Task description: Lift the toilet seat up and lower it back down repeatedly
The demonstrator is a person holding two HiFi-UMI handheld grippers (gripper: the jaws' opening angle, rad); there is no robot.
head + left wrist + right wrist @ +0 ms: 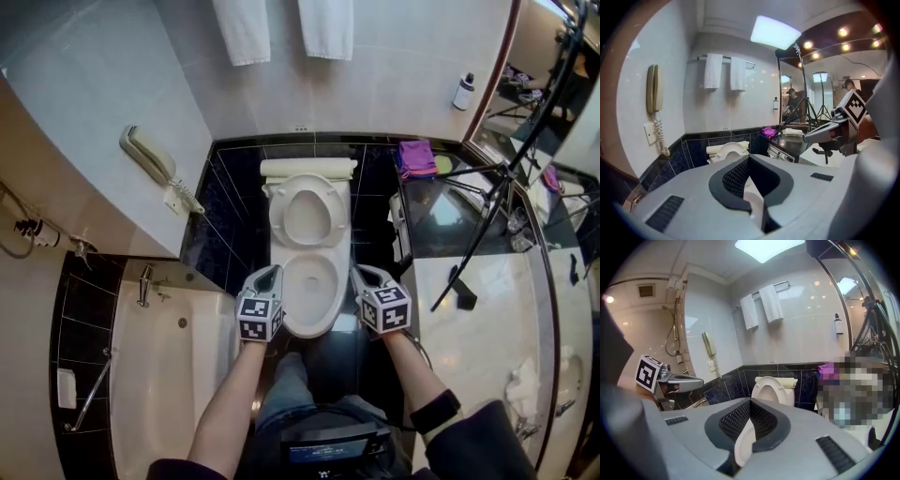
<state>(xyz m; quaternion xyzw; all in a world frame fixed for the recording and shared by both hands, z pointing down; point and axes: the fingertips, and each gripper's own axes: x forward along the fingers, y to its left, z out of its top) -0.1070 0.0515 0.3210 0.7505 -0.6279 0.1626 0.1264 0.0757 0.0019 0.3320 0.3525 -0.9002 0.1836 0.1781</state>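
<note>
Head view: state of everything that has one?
Seat: up.
Lid: up, behind seat.
Left gripper: shut, empty.
Right gripper: shut, empty.
Phone: on its cradle.
Towels: hanging on wall.

A bathroom: toilet (311, 274), bathtub (169, 375), hanging towels (243, 28).

Dark glossy floor (343, 356), small patch visible. On it: white toilet (309, 281), center, betw. tub (178, 375) at left & vanity top (497, 323) at right. On vanity top: purple cloth (415, 157) at far end by wall, on dark section; small black item (462, 292) on pale marble section; crumpled white cloth (525, 384) nearer, by edge.
</note>
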